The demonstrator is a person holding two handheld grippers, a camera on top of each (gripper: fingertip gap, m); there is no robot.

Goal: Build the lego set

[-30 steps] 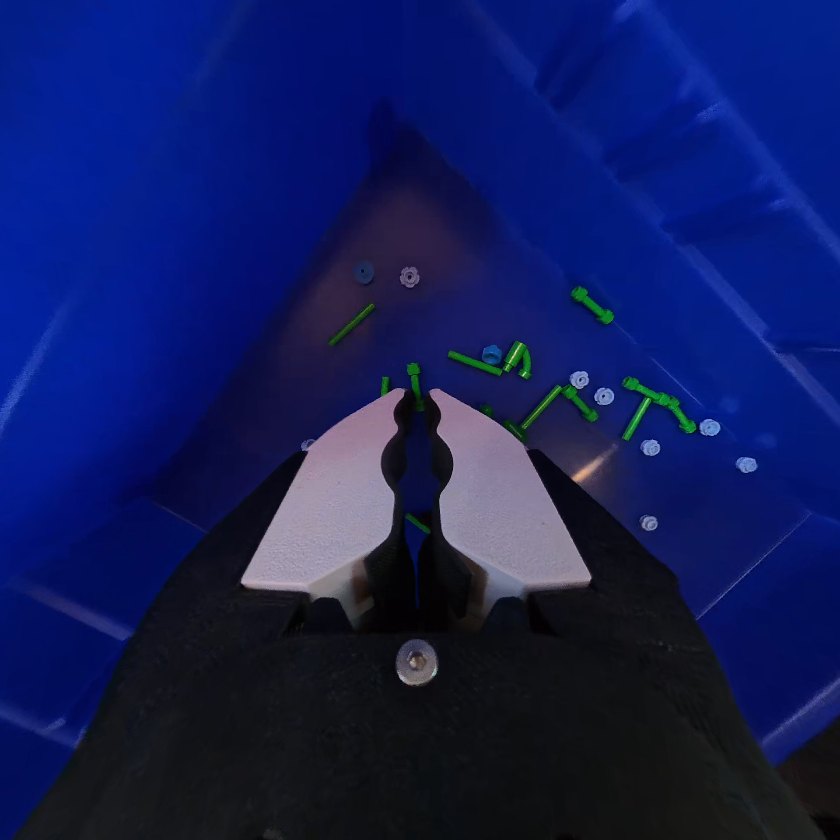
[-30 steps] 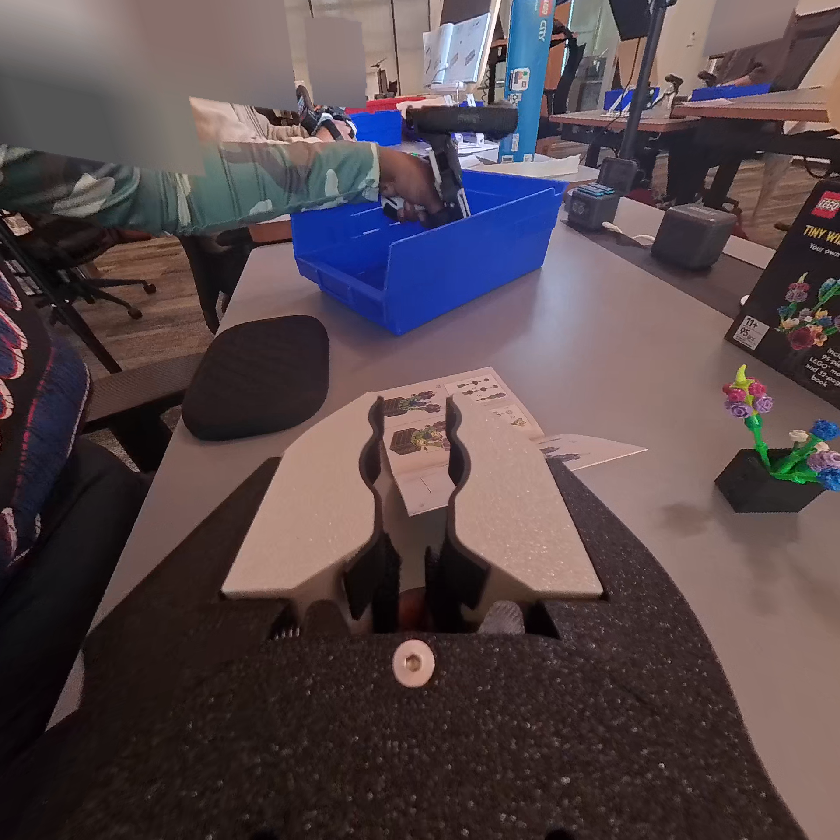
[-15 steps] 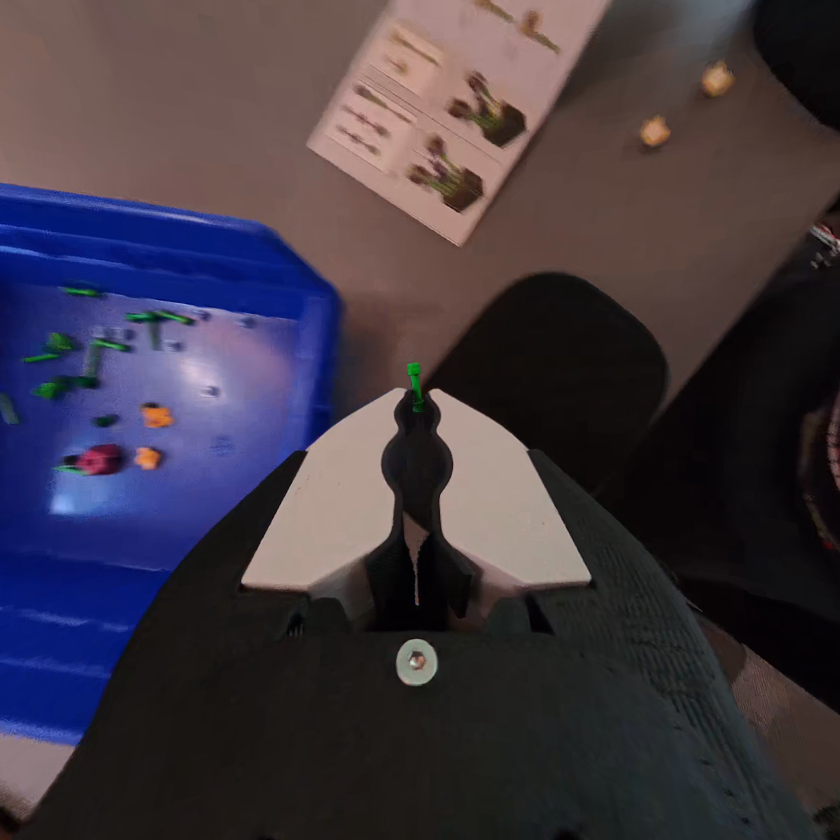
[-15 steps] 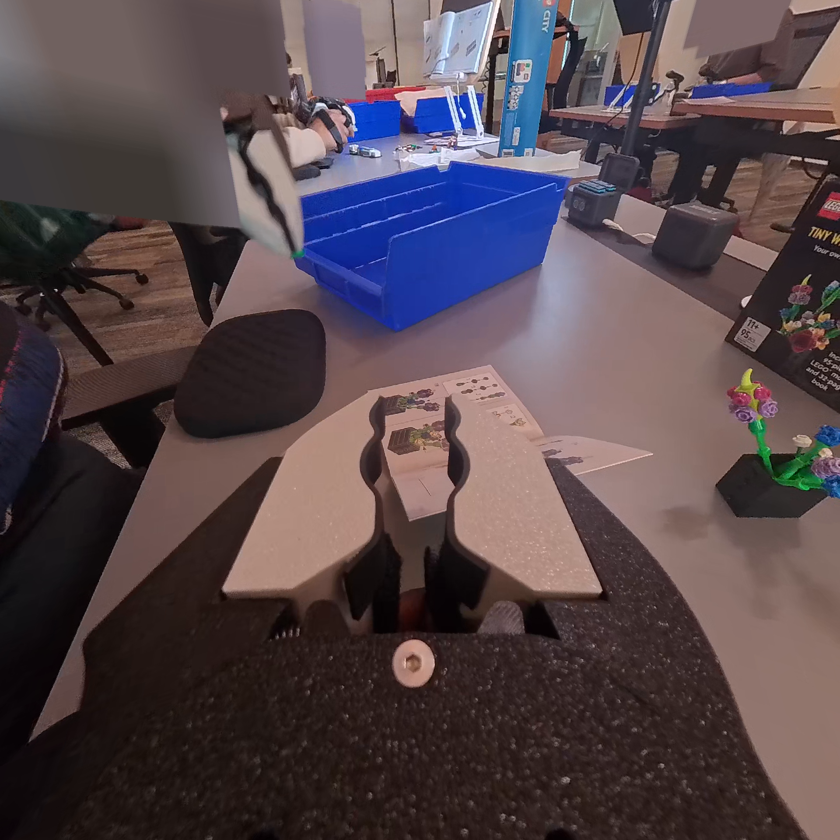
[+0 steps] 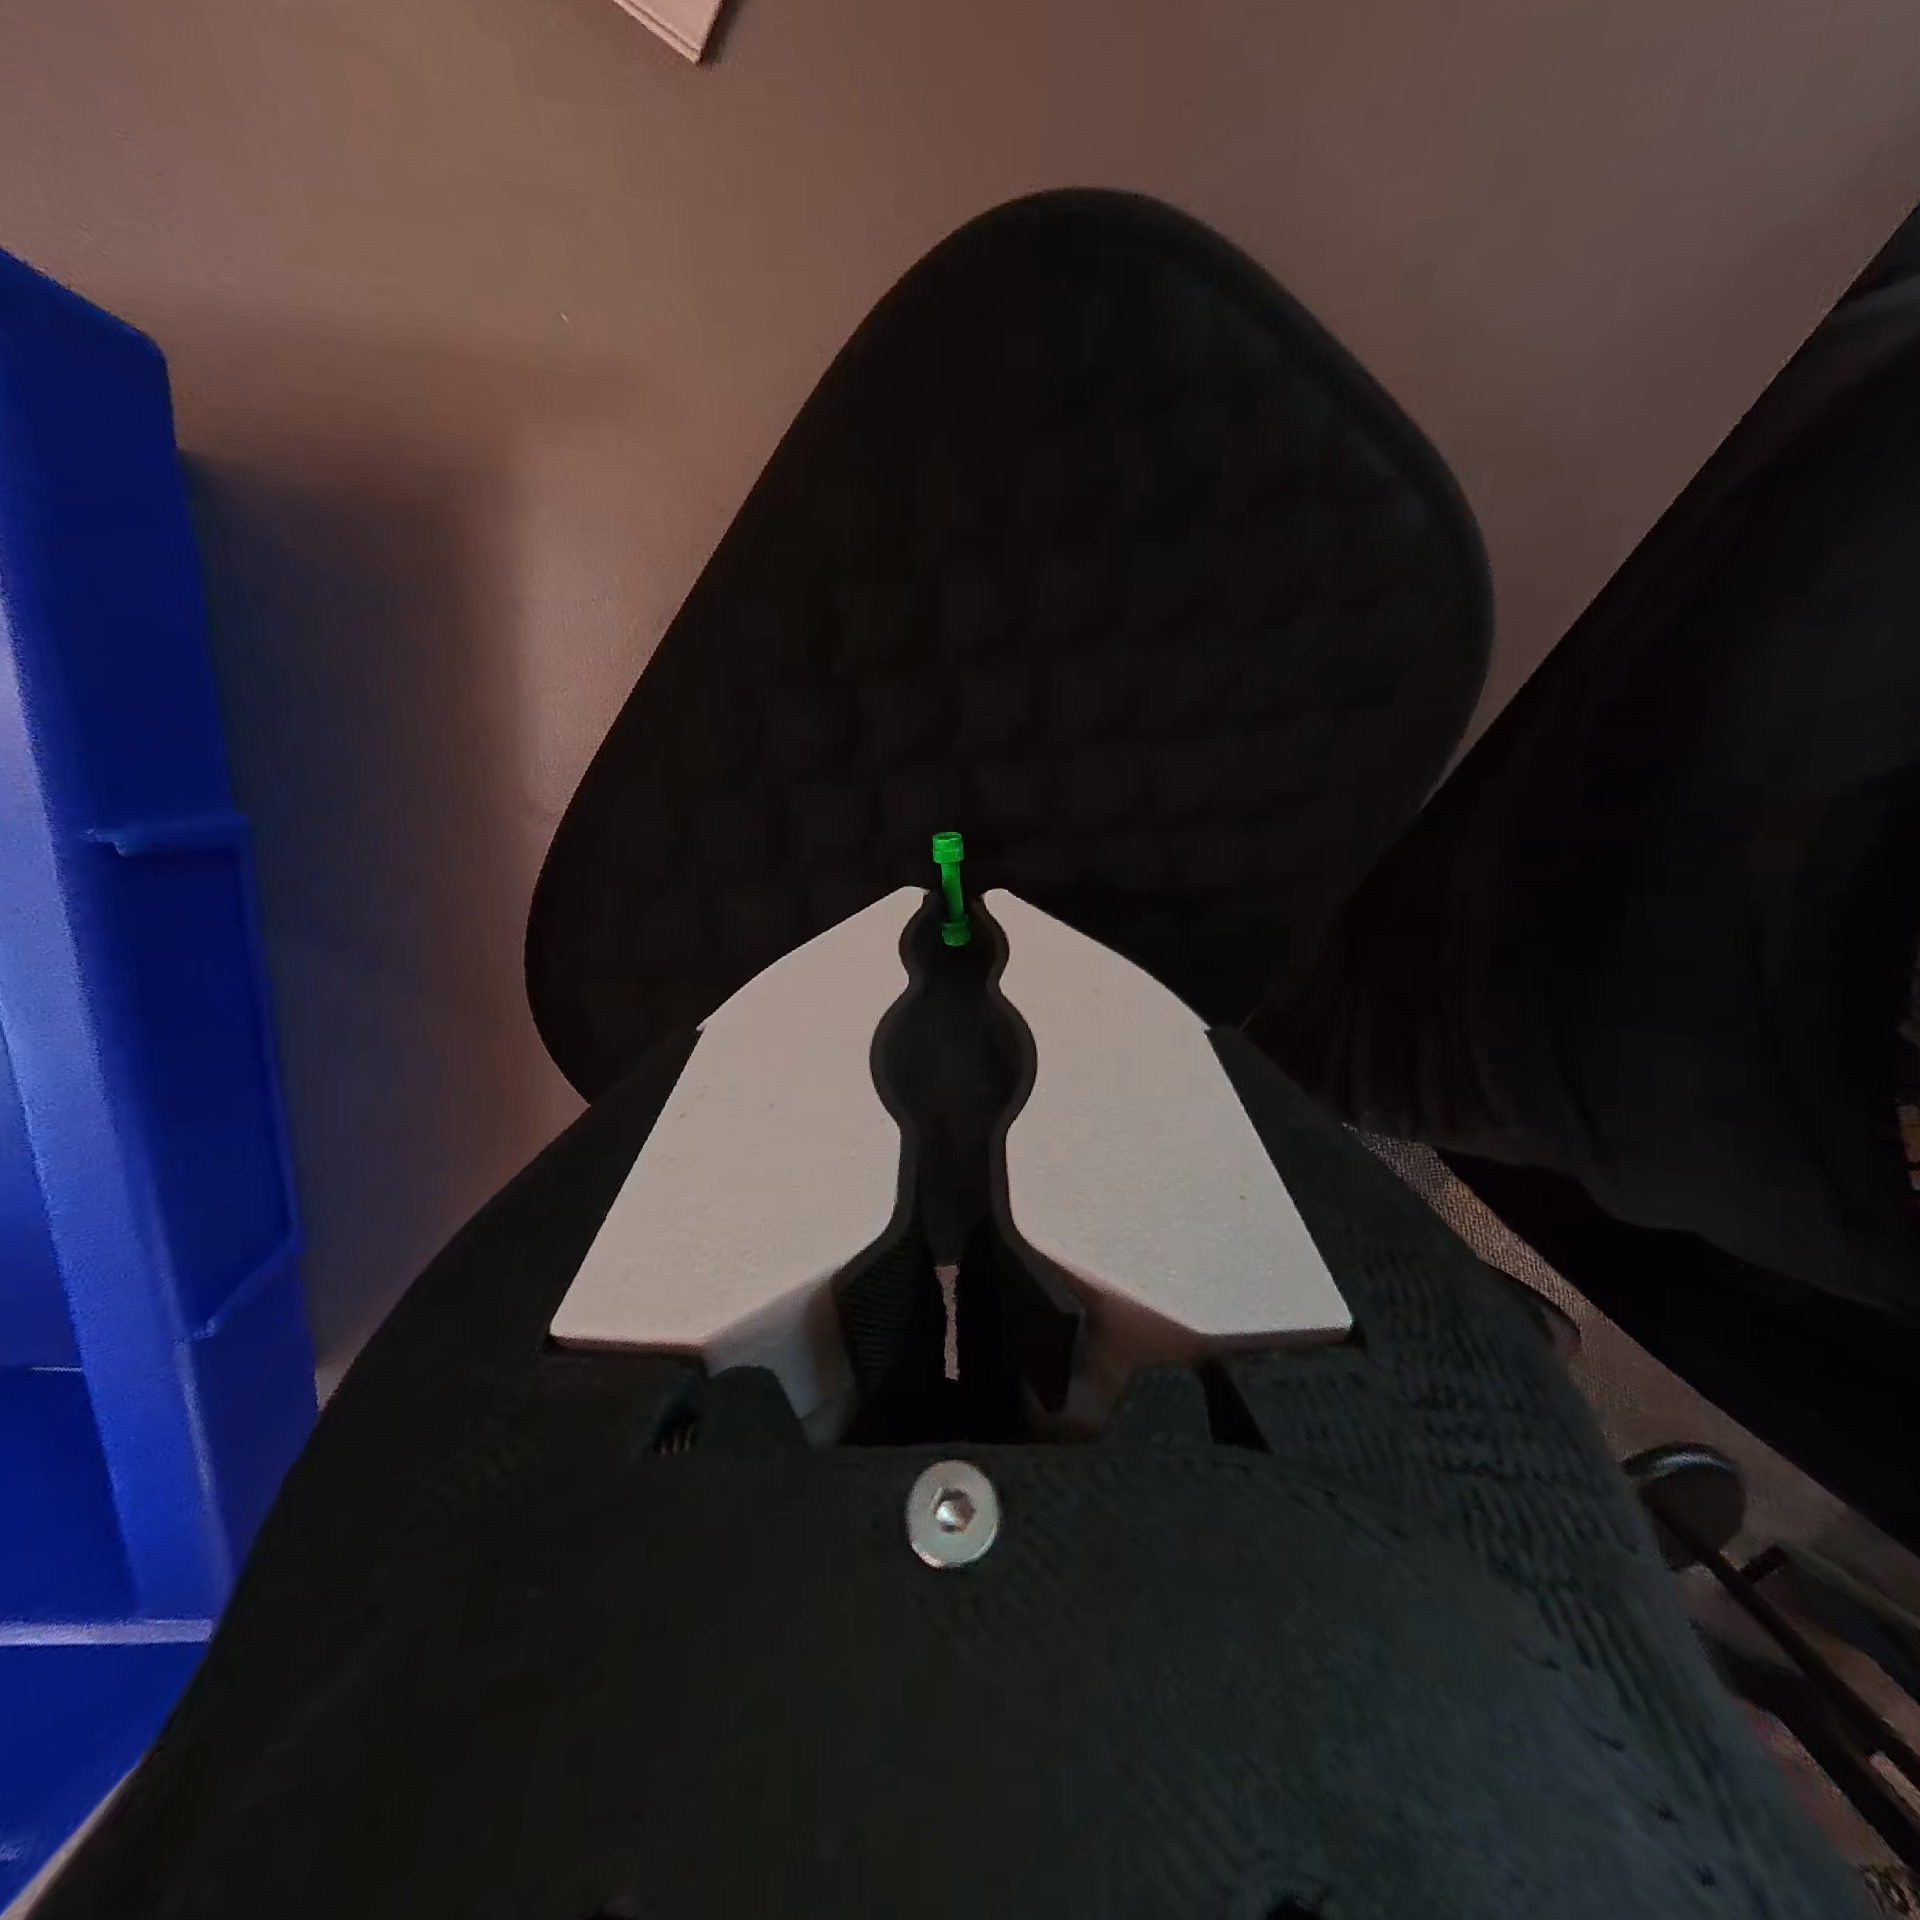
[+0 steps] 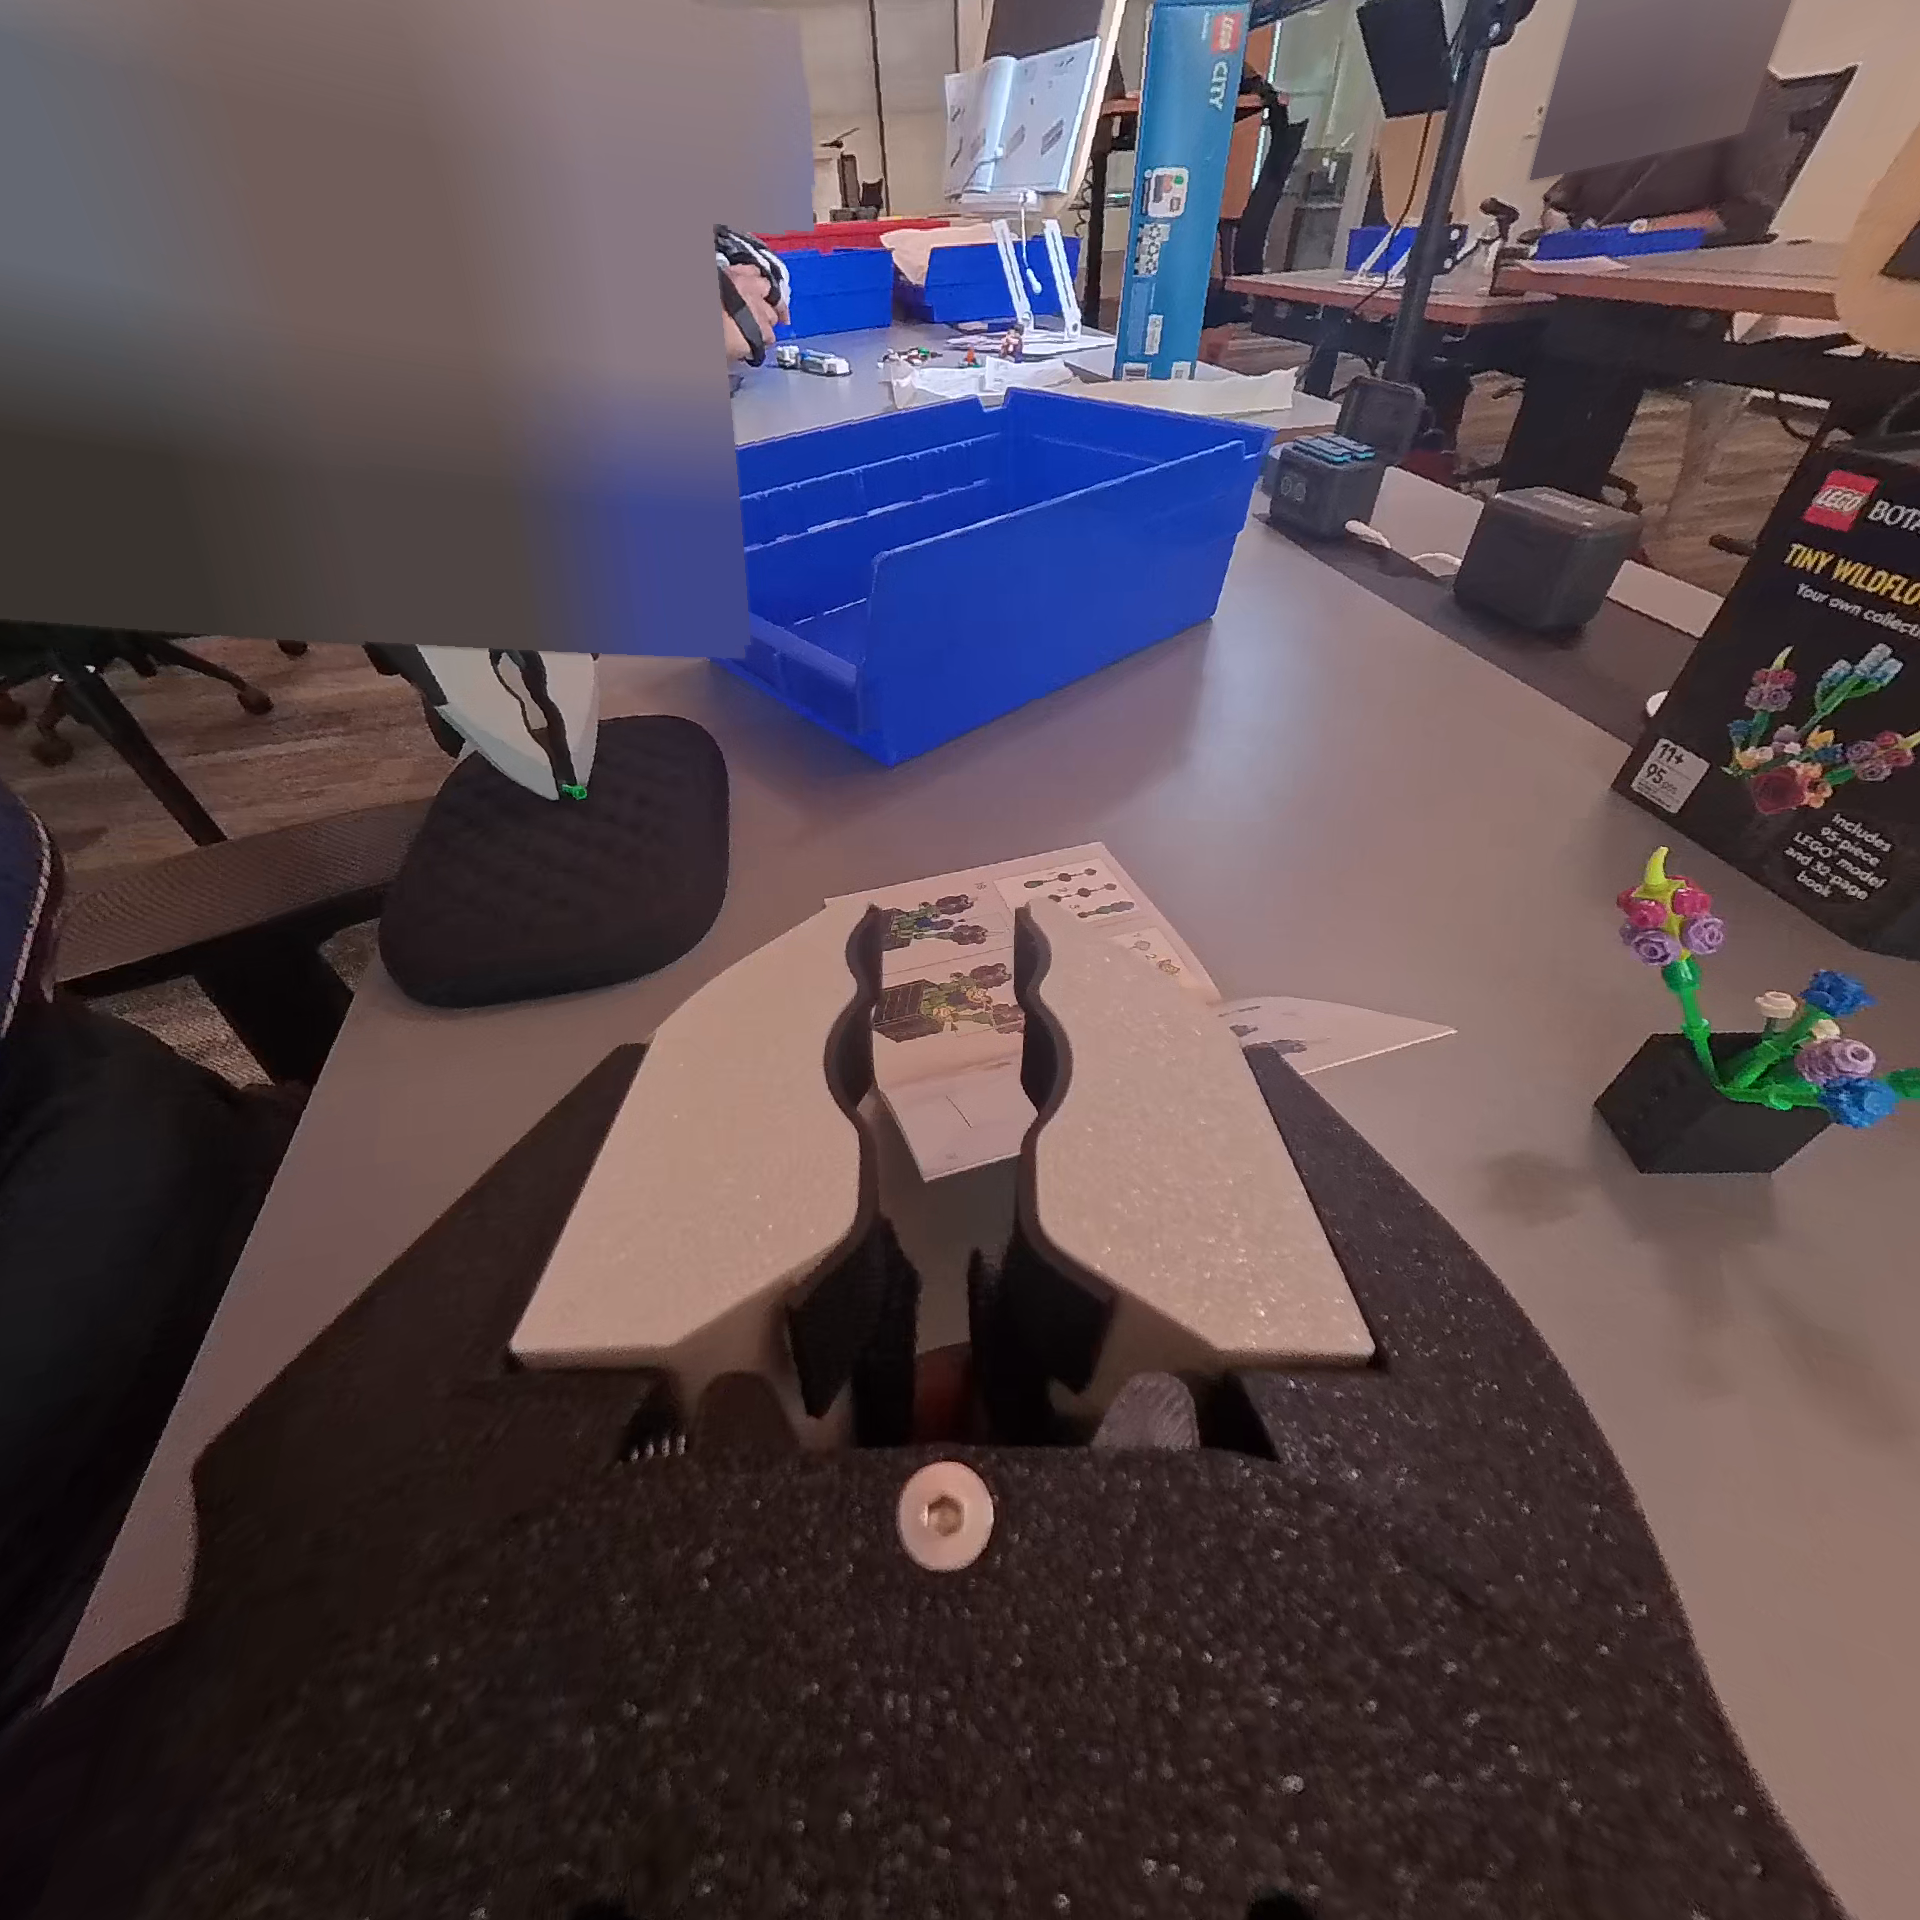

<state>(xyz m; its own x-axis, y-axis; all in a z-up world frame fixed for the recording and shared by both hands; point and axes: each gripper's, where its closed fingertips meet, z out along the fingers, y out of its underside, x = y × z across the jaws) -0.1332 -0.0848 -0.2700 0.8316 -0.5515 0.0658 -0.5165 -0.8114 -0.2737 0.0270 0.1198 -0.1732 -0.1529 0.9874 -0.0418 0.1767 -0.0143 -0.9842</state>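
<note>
Green and thin, the lego stem piece sticks out from the clenched tips of the left gripper, poised just above a black textured pad at the table edge. Left of it in the left wrist view stands the blue bin. Well apart, the right gripper hangs with fingers spread and empty over the instruction booklet. Farther right sit the flower model in its black pot and the set's dark box.

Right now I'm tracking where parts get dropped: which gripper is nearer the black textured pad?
Left. The left gripper, clamped on a green stem piece, hangs just over the black pad; the right gripper hovers over the instruction booklet beside it.
</note>
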